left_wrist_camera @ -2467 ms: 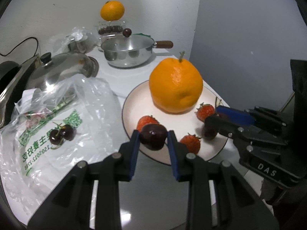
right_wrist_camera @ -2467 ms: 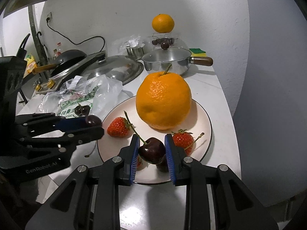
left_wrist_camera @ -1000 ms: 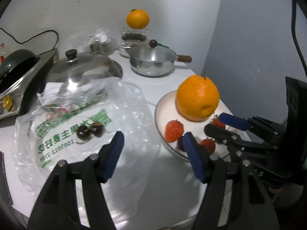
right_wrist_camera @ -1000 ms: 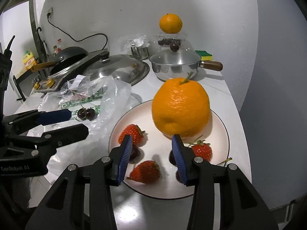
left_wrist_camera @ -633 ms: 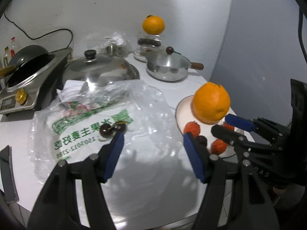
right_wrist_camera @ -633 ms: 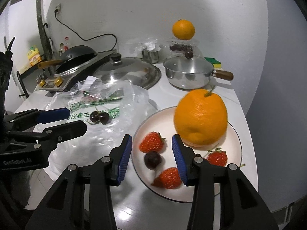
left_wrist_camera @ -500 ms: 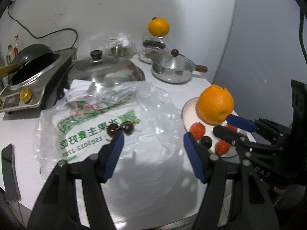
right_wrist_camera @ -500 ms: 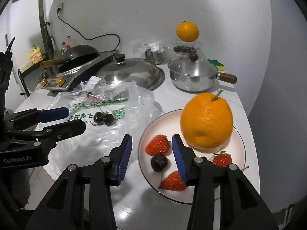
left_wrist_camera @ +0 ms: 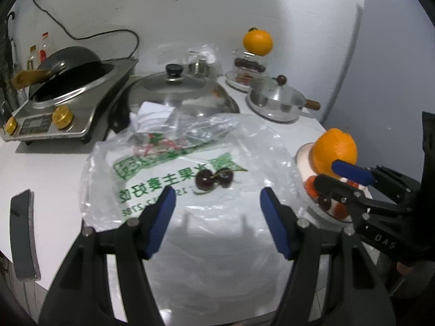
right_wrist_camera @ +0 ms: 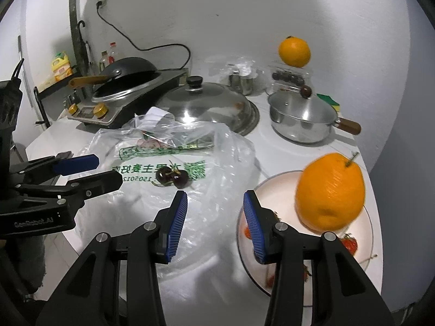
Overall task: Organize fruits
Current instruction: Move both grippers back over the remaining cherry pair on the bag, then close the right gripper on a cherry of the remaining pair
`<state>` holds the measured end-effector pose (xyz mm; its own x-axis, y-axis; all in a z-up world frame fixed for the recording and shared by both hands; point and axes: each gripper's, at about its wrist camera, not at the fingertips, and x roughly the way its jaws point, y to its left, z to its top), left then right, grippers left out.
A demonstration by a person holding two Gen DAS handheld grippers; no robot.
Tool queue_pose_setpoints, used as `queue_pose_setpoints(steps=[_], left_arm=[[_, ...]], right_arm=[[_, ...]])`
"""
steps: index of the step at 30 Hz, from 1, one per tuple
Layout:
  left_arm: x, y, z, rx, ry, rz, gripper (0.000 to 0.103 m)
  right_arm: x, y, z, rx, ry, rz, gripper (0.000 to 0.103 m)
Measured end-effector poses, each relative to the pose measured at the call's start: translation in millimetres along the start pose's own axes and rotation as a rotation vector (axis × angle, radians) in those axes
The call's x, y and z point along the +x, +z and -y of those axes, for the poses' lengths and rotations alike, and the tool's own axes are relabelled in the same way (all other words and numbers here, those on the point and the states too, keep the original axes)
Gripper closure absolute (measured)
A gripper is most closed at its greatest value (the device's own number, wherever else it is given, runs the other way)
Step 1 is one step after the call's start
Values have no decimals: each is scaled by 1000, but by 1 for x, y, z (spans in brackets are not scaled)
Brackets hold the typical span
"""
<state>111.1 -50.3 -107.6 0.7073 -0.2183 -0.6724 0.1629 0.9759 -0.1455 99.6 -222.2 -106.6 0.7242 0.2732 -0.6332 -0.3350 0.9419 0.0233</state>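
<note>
Two dark cherries (left_wrist_camera: pixel 213 179) joined by their stems lie on a clear plastic bag (left_wrist_camera: pixel 168 168) with green print. My left gripper (left_wrist_camera: pixel 217 198) hangs open just short of them, nothing between its blue pads. My right gripper (right_wrist_camera: pixel 214 198) is open too, over the bag's right side, with the cherries (right_wrist_camera: pixel 172 176) ahead to its left. To the right stands a white plate (right_wrist_camera: pixel 277 198) with a big orange (right_wrist_camera: pixel 330 193), strawberries (right_wrist_camera: pixel 349 240) and a dark cherry (left_wrist_camera: pixel 325 202). Each view shows the other gripper: the right one (left_wrist_camera: pixel 326 172) and the left one (right_wrist_camera: pixel 108 168).
Behind the bag sit a large steel lid (left_wrist_camera: pixel 185 92), a lidded saucepan (left_wrist_camera: pixel 274 100) with a wooden handle, and a wok on an induction cooker (left_wrist_camera: pixel 62 95). A second orange (left_wrist_camera: pixel 257 40) rests on a glass container. A dark flat object (left_wrist_camera: pixel 23 233) lies at the table's left edge.
Both grippers let go of a cherry each onto the plate, opened, and moved left away from the plate; the bag and its two cherries now sit centred ahead of them.
</note>
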Motion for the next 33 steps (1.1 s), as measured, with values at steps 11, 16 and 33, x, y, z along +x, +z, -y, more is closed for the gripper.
queue_pose_setpoints(steps=[11, 16, 33], left_arm=[[9, 0, -30, -40, 32, -13, 37], [15, 1, -38, -47, 43, -19, 37], [48, -3, -60, -56, 71, -73, 37]], right_arm=[[30, 13, -19, -30, 33, -26, 58], [43, 16, -23, -37, 45, -43, 58], [106, 15, -45, -94, 87, -154, 58]])
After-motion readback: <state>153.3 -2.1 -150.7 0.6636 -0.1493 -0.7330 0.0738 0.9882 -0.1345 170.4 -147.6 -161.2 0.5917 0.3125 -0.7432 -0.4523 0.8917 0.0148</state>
